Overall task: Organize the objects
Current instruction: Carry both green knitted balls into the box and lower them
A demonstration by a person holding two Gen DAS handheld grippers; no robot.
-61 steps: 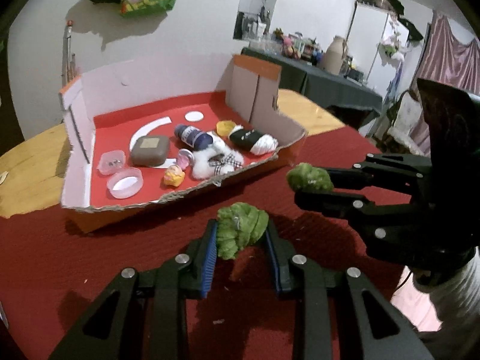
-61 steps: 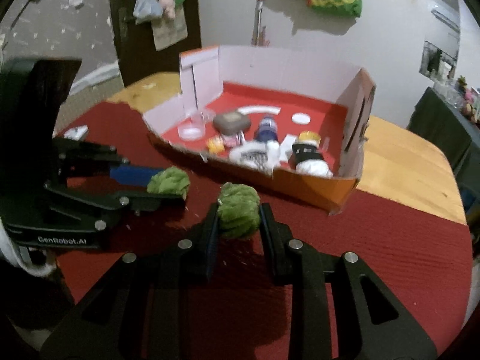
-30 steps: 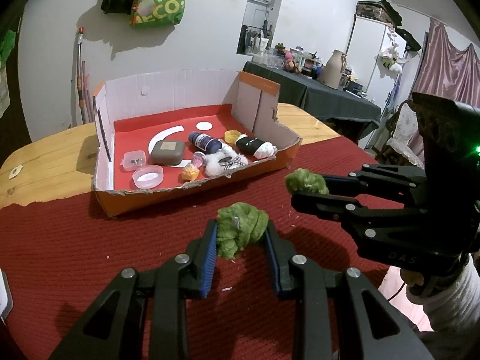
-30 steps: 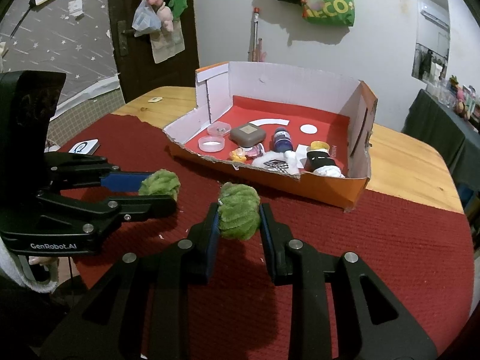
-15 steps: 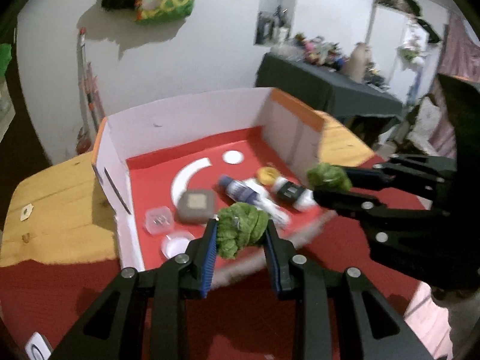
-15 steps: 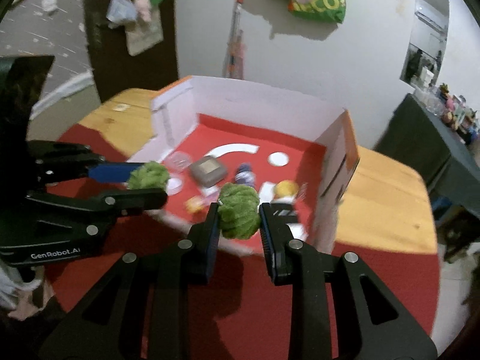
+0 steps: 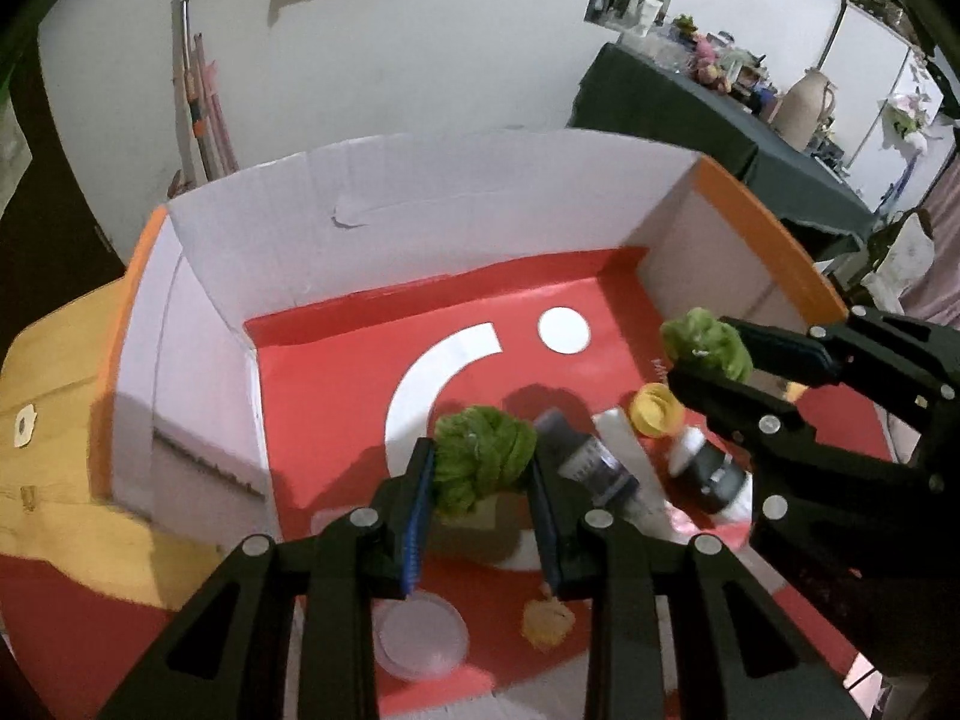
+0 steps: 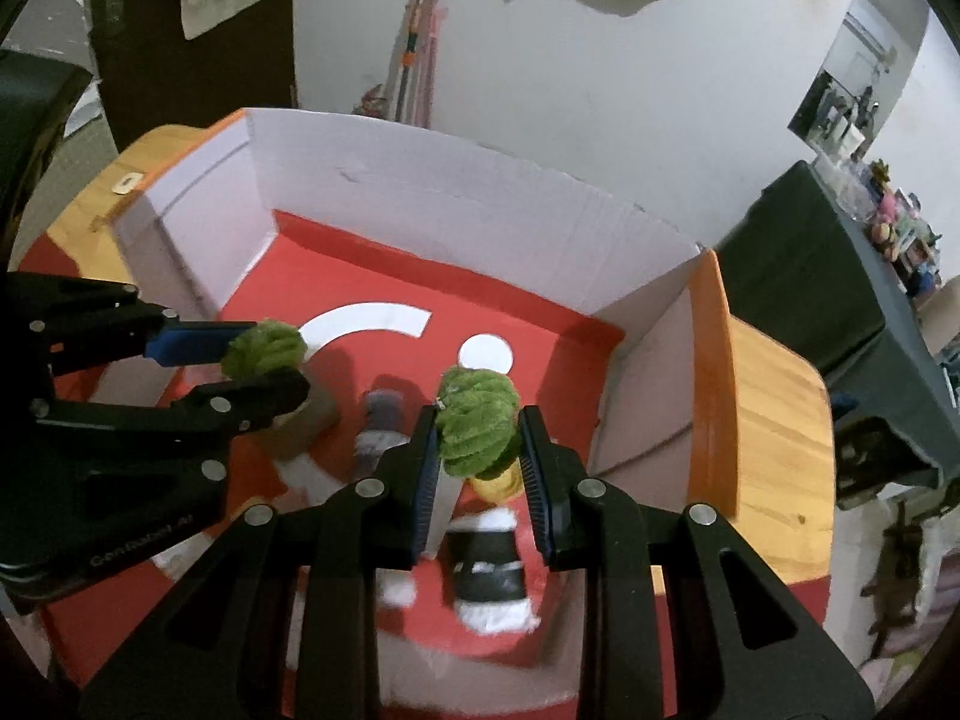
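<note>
My left gripper (image 7: 480,468) is shut on a green fuzzy ball (image 7: 483,456) and holds it above the red floor of the cardboard box (image 7: 336,384). My right gripper (image 8: 477,429) is shut on a second green fuzzy ball (image 8: 477,423), also over the box (image 8: 456,216), near its right wall. Each gripper shows in the other's view: the right one (image 7: 708,363) at the right, the left one (image 8: 267,357) at the left. Both balls hang above the things lying in the box.
In the box lie a dark blue bottle (image 7: 591,462), a black and white bottle (image 8: 489,573), a yellow cap (image 7: 657,411), a grey block (image 8: 306,426), a clear round lid (image 7: 423,639) and a small yellow toy (image 7: 546,624). The box stands on a wooden table (image 8: 774,420) with a red cloth.
Both grippers, each still holding its green ball, have moved forward from over the red cloth to above the inside of the box.
</note>
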